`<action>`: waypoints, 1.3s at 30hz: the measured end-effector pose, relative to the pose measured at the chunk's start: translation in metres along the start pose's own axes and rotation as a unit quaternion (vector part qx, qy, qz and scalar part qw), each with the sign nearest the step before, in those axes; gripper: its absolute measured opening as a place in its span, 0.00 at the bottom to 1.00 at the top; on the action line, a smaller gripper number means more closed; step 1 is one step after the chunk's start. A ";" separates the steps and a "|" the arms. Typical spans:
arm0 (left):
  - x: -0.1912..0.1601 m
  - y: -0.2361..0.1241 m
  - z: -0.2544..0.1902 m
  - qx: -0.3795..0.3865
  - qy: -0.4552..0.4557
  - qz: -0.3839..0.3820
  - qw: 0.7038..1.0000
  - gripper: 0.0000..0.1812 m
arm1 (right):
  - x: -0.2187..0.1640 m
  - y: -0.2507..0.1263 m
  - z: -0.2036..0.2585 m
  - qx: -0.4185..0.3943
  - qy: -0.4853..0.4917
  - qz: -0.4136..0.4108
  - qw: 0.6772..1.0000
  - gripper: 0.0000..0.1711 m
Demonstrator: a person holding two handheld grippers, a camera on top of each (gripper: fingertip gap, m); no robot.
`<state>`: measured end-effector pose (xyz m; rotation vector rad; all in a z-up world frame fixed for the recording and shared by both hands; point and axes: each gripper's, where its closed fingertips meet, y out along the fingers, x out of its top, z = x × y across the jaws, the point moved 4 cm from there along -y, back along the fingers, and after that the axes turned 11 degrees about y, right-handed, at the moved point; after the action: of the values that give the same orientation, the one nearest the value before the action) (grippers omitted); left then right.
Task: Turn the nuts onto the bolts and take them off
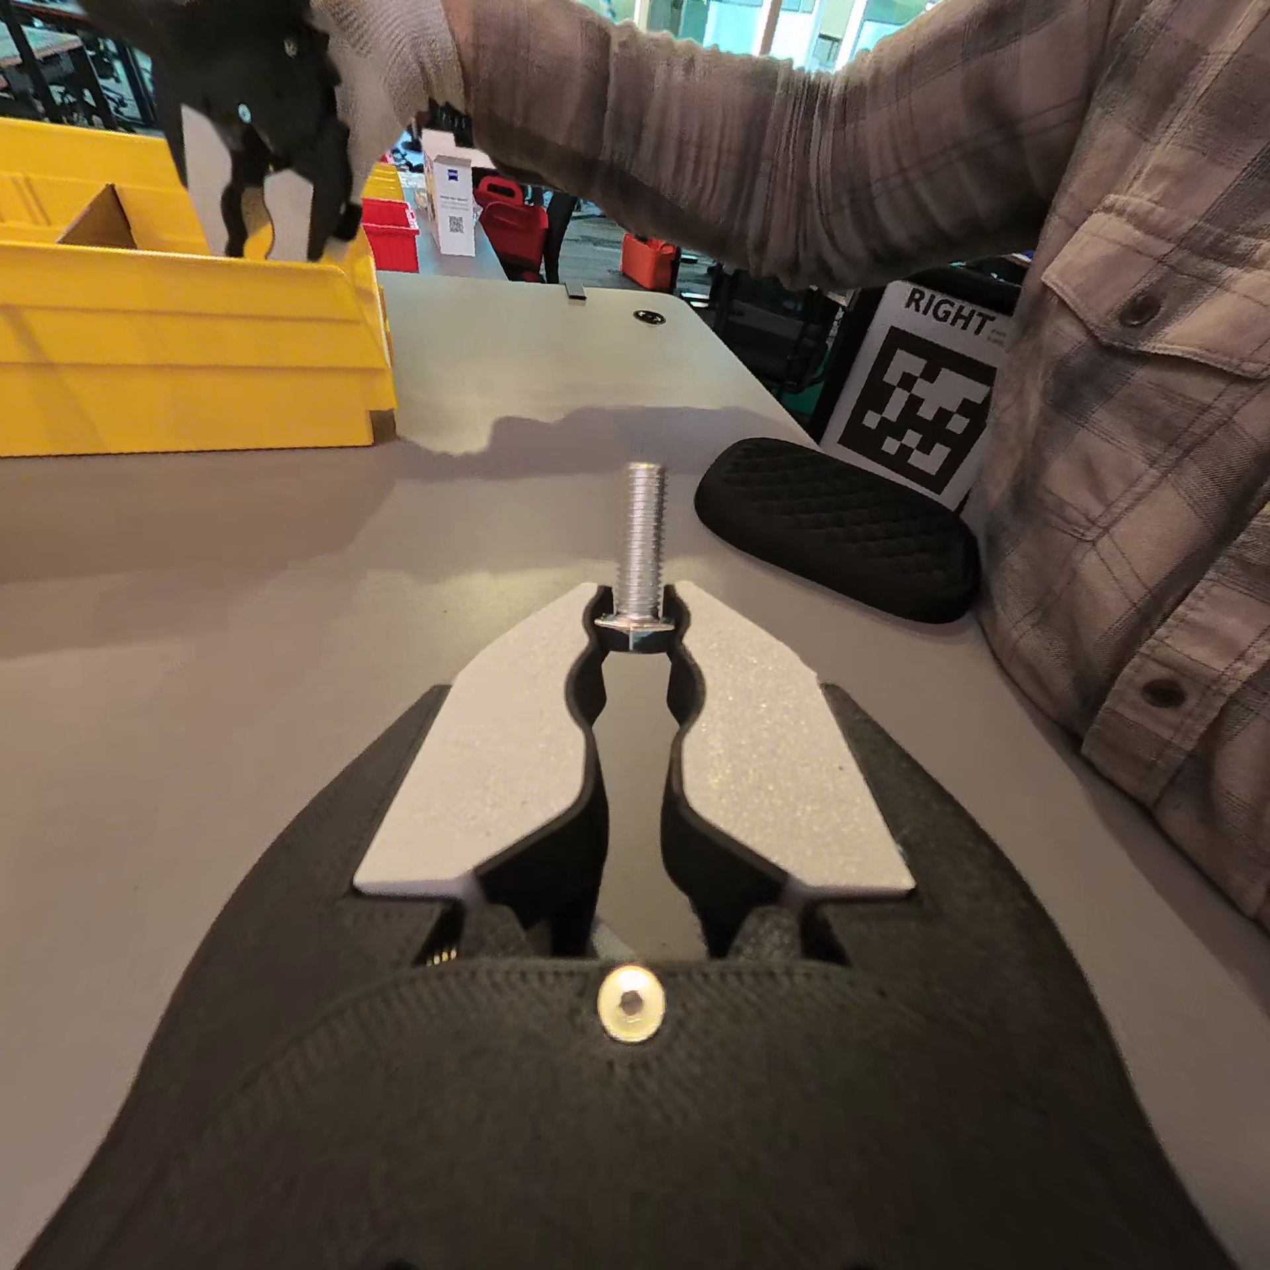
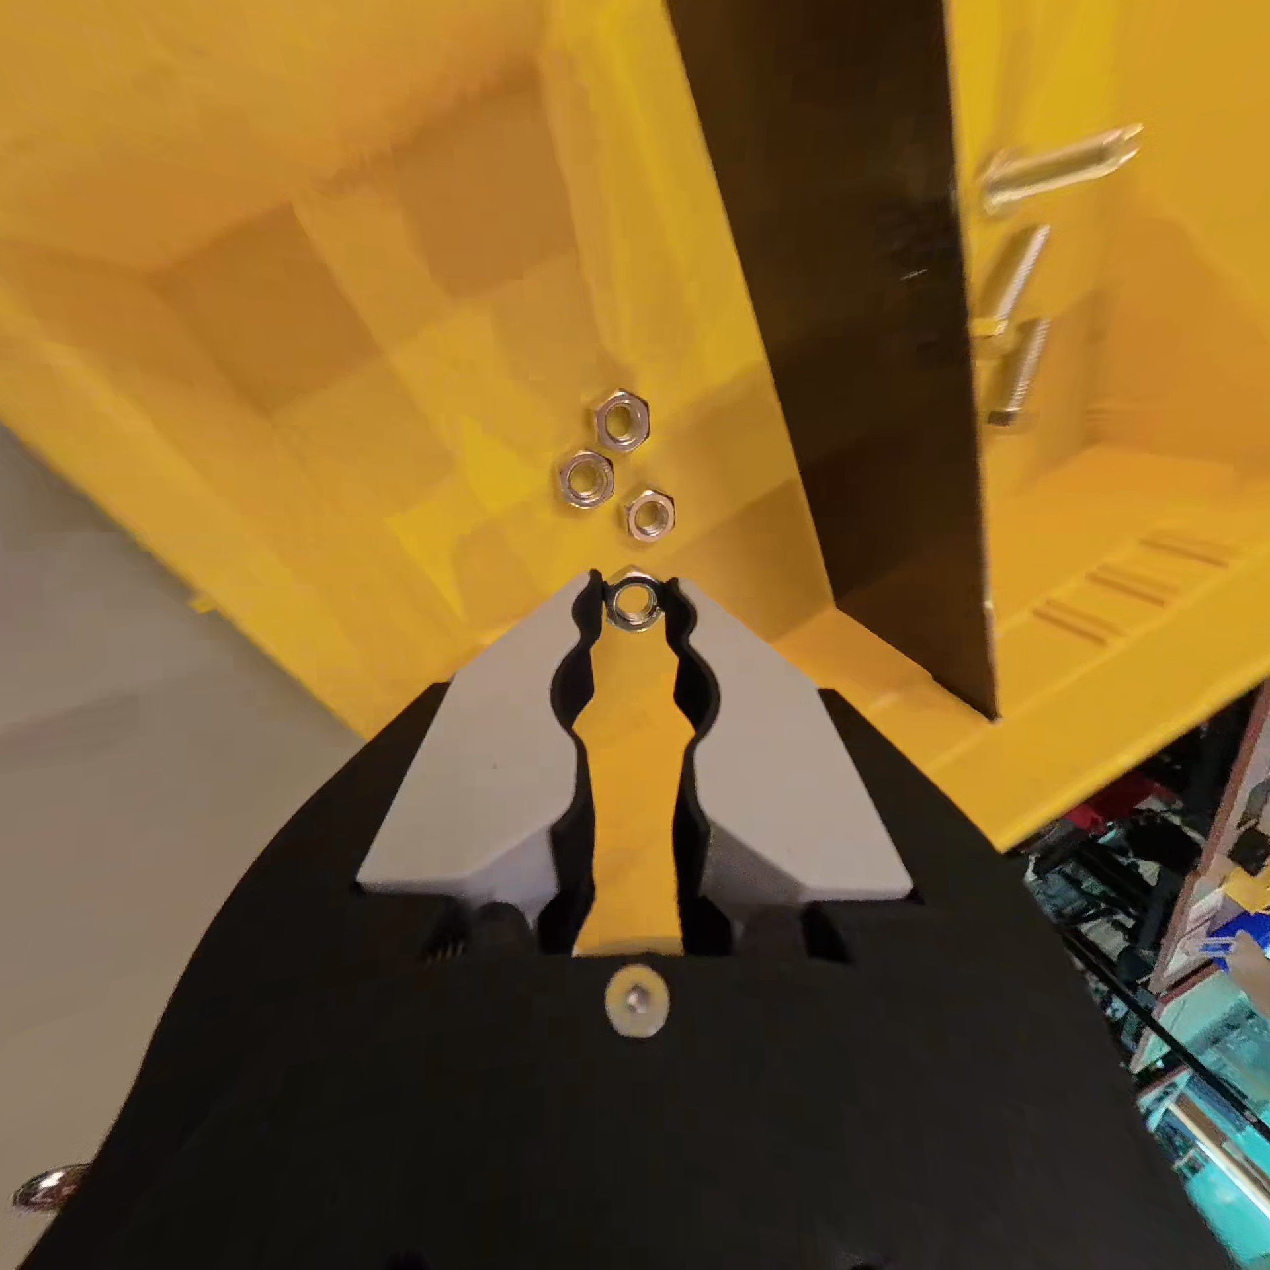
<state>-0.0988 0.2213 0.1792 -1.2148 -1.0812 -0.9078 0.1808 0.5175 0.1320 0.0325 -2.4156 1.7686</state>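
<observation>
My left gripper (image 1: pixel 633 618) is shut on the hex head of a silver bolt (image 1: pixel 642 536), whose threaded shank points away over the grey table (image 1: pixel 206 687). My right gripper (image 2: pixel 632 594) is shut on a small silver nut (image 2: pixel 631 606) above the floor of a yellow bin (image 2: pixel 343 309). Three loose nuts (image 2: pixel 608 467) lie in the bin just beyond its tips. Several bolts (image 2: pixel 1017 295) lie in the compartment past a brown divider (image 2: pixel 886 343). The right gripper (image 1: pixel 288 227) also shows in the left wrist view, hanging over the yellow bin (image 1: pixel 172 357) at the far left.
A black padded rest (image 1: pixel 838 529) lies on the table right of the bolt. A card with a black-and-white marker (image 1: pixel 921 405) stands behind it. A person's plaid sleeve (image 1: pixel 756 158) crosses above. Red bins (image 1: pixel 392 234) stand farther back. The black padded rest (image 1: pixel 838 529) is about 20 centimetres from my left fingertips.
</observation>
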 end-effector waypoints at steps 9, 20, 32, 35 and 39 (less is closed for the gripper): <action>-0.001 -0.005 0.003 0.013 0.001 0.006 1.000 0.08 | 0.004 0.019 0.001 0.047 -0.012 0.062 0.997 0.16; 0.009 -0.005 0.001 -0.003 -0.009 -0.037 0.999 0.08 | 0.132 -0.147 0.111 0.054 -0.137 -0.324 0.935 0.17; 0.041 -0.006 -0.025 -0.081 0.003 -0.114 0.990 0.08 | 0.222 -0.182 0.268 0.290 -0.164 -0.592 0.734 0.13; 0.042 -0.005 -0.026 -0.087 0.005 -0.116 0.989 0.08 | 0.227 -0.181 0.275 0.303 -0.166 -0.600 0.721 0.05; 0.048 -0.006 -0.026 -0.082 0.007 -0.128 0.988 0.08 | 0.226 -0.185 0.274 0.326 -0.145 -0.614 0.704 0.04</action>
<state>-0.0880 0.1960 0.2268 -1.2189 -1.1879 -1.2195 -0.0527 0.2167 0.2562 1.6269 -1.0088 1.6785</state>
